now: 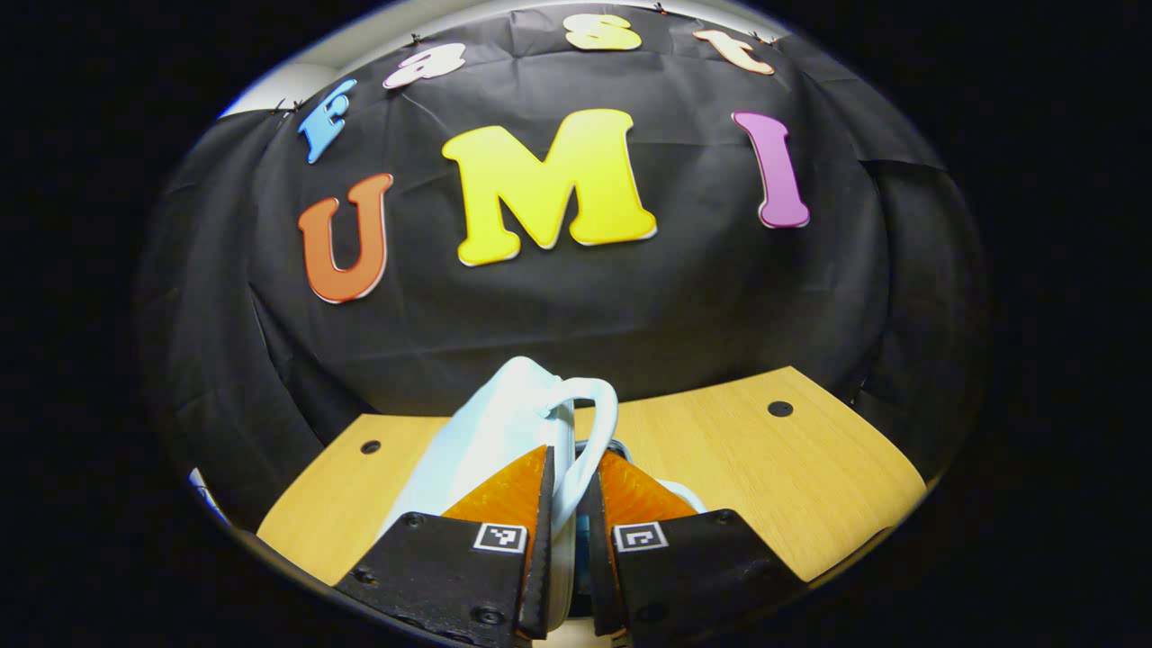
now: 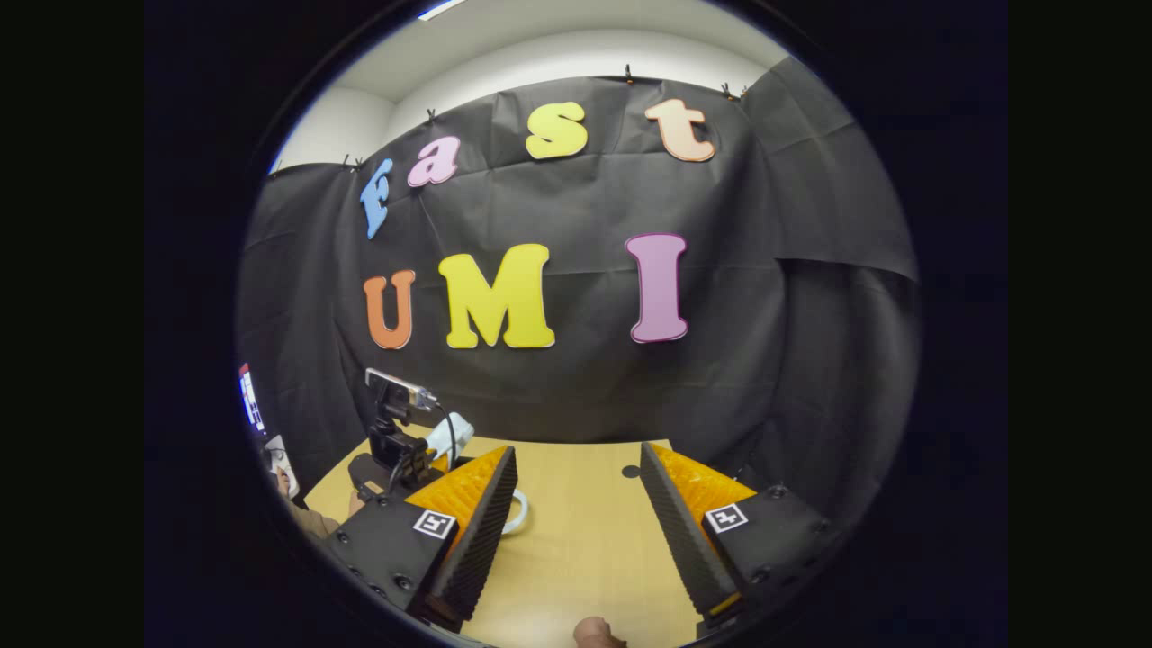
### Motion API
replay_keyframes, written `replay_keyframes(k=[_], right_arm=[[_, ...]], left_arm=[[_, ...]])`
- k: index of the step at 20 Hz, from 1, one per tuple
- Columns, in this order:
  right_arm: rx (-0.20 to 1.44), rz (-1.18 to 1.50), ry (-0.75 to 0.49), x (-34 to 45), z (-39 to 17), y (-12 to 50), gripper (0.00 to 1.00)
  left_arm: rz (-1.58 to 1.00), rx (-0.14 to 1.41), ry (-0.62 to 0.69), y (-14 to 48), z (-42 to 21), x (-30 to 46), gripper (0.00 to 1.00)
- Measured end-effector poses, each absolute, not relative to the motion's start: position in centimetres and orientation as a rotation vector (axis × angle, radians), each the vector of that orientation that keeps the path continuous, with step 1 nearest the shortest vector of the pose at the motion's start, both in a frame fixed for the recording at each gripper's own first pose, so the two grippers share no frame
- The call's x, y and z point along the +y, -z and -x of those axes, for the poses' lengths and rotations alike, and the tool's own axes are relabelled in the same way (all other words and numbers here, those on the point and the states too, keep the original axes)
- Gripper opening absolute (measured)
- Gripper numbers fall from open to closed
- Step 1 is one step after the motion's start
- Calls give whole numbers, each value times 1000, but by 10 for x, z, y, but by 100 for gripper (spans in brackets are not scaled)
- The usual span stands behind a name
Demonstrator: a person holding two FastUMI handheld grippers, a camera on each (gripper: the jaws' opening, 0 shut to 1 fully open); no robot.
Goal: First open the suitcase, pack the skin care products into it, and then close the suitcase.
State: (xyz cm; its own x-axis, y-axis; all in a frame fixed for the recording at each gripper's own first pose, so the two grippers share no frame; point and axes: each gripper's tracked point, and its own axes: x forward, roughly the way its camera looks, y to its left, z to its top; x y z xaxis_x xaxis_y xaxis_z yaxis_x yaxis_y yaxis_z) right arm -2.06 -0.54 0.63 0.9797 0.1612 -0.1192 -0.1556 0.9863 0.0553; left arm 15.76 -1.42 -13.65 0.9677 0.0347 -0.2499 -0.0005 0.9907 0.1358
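Left gripper view puts your left gripper (image 1: 572, 504) clamped narrow on a thin white loop, the handle (image 1: 601, 423) of the pale blue suitcase (image 1: 490, 432), with both fingers pressing on the band. The case rises straight ahead of the fingers over the wooden table (image 1: 810, 468), its long axis running away and up from you, so judge any lift or swing of the lid from that handle. Your right gripper (image 2: 576, 513) stands wide apart with nothing between the fingers, above bare table. From the right gripper view the suitcase (image 2: 450, 435) lies off to the left, partly behind the left gripper's camera mount (image 2: 396, 423), so the left hand is far nearer. I cannot tell whether the case is open, and its lower body is cut off by the fingers
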Motion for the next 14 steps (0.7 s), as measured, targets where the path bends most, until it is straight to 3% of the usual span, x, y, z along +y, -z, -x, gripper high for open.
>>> replay_keyframes(k=[10, 14], right_arm=[[223, -22, -147, -51, 2, 40, 82], [240, -42, -149, -56, 2, 45, 82]], left_arm=[[-274, 447, 5, 239, -179, -66, 21], [-312, 463, 6, 242, -183, -76, 28]])
